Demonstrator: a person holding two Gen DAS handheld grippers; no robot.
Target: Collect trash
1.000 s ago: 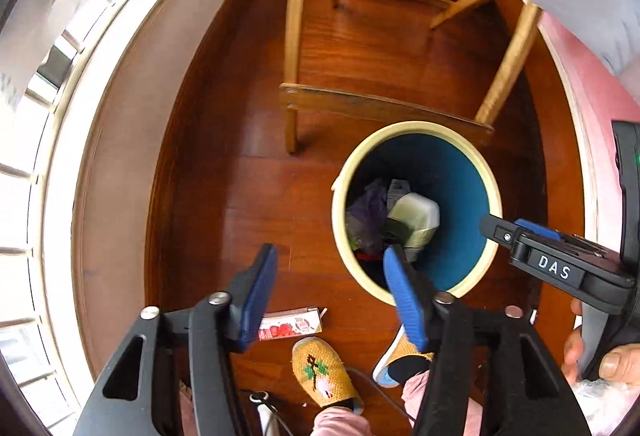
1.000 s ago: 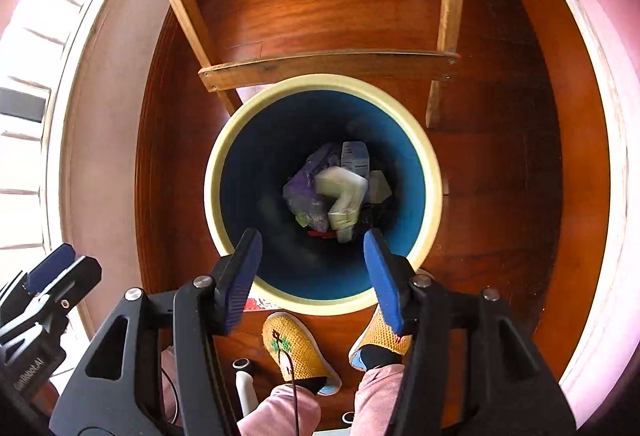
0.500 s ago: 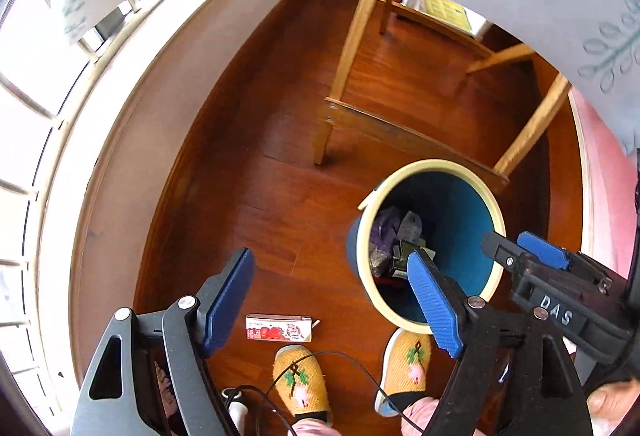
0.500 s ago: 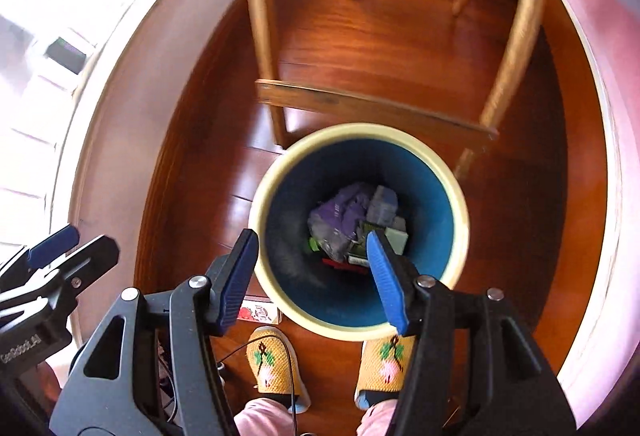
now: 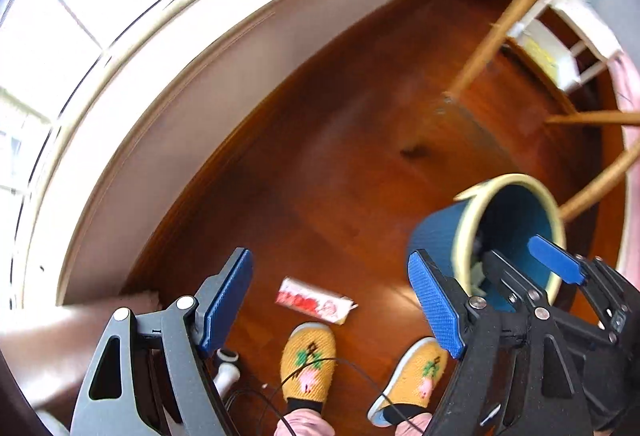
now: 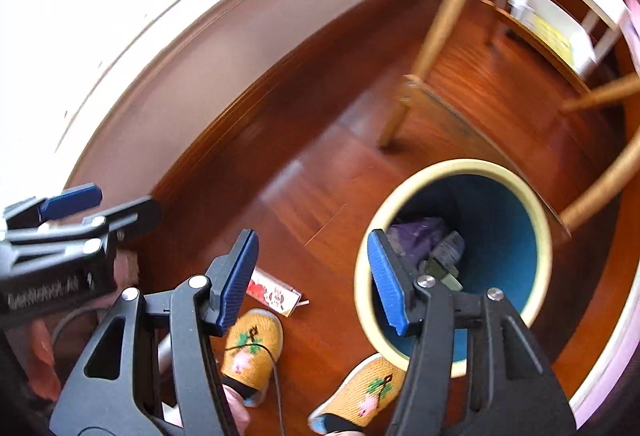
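While the bin (image 6: 456, 172) holds some trash, one carton (image 5: 314, 301) lies on the floor.
Left gripper (image 5: 332, 300) and right gripper (image 6: 312, 276) both gape empty; carton pickup remains.

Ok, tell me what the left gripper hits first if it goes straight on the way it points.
Probably the bare wooden floor. The open left gripper points just past the red-and-white carton, with the bin off to its right; depth is unclear.
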